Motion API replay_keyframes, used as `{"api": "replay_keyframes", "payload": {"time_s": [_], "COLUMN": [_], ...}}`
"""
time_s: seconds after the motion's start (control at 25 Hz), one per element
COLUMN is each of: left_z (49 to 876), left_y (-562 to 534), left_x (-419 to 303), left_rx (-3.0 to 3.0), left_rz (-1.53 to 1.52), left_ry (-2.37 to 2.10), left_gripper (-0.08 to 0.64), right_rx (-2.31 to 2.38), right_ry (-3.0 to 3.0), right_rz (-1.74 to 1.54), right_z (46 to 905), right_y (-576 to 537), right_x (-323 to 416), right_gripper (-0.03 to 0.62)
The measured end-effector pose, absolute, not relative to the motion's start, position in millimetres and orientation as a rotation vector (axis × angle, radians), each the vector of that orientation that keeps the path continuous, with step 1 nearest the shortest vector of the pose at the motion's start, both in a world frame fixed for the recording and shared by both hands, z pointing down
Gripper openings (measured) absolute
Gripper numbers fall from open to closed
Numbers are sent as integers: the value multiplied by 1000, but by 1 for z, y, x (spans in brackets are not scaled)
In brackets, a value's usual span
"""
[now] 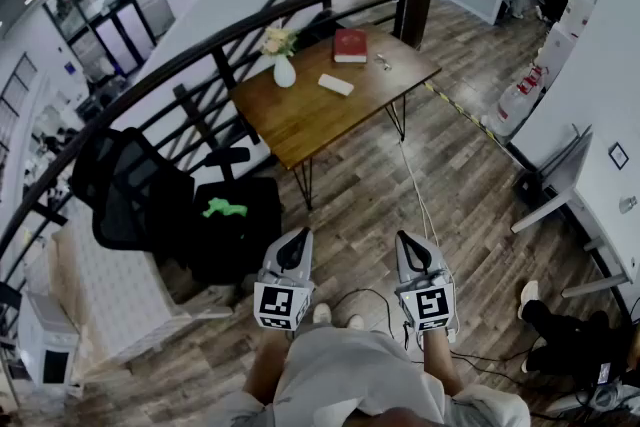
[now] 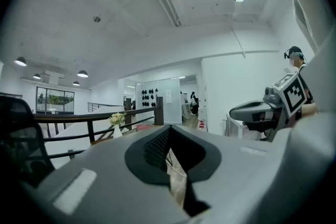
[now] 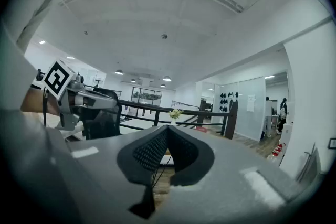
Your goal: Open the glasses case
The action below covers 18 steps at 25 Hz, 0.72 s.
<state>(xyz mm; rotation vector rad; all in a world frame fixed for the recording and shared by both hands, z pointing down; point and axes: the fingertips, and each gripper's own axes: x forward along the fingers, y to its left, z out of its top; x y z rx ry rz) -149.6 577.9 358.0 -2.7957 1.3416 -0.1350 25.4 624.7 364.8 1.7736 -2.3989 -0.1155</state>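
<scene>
- The left gripper (image 1: 297, 238) and the right gripper (image 1: 411, 241) are held level and side by side at the person's waist. The jaws of each are brought together at the tips, with nothing caught between them.
- The glasses case (image 1: 336, 84), taken to be the white oblong piece, is found lying flat near the middle of the table (image 1: 300, 125). It is straight ahead of both grippers and well apart from them, with a stretch of plank floor (image 1: 350, 215) in between.
- The case's long axis is set slantwise, more across the line of approach than along it. The left gripper is judged a little nearer, though the case lies almost between the two lines of reach.
- The case is shown as smooth, pale and round-ended, probably a hard shell. Neither seam nor hinge side can be told at this range.
- The table top is brown wood on thin dark metal legs. A white vase (image 1: 284, 71) of flowers and a red book (image 1: 350, 45) stand apart from the case.
- The gripper pads are seen as dark and finely ridged, set in grey moulded bodies.
</scene>
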Motion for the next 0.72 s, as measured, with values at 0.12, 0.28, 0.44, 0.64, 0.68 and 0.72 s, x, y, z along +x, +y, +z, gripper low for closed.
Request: {"api": "replay_keyframes", "payload": {"time_s": [0.12, 0.28, 0.44, 0.64, 0.68, 0.72], "left_z": [363, 361, 360, 357, 356, 356], "left_y": [583, 584, 571, 548, 542, 535], "left_x": [-142, -134, -125, -116, -114, -114], "left_rx": [-2812, -2787, -2762, -2749, -2751, -2752], "left_rz": [-138, -138, -144, -123, -116, -112], "left_ry": [1351, 1362, 1368, 1363, 1360, 1357], "left_gripper": [20, 20, 20, 20, 20, 20], "right_rx": [1790, 1772, 1747, 1727, 1726, 1725], "right_ry": [-2427, -2438, -2458, -2475, -2478, -2480], "right_rz": [-99, -108, -135, -150, -144, -140], "right_z": [367, 369, 366, 367, 367, 368], "right_y": [627, 621, 606, 581, 574, 567], "right_x": [33, 39, 43, 44, 44, 44], "right_gripper": [3, 3, 3, 3, 3, 3]}}
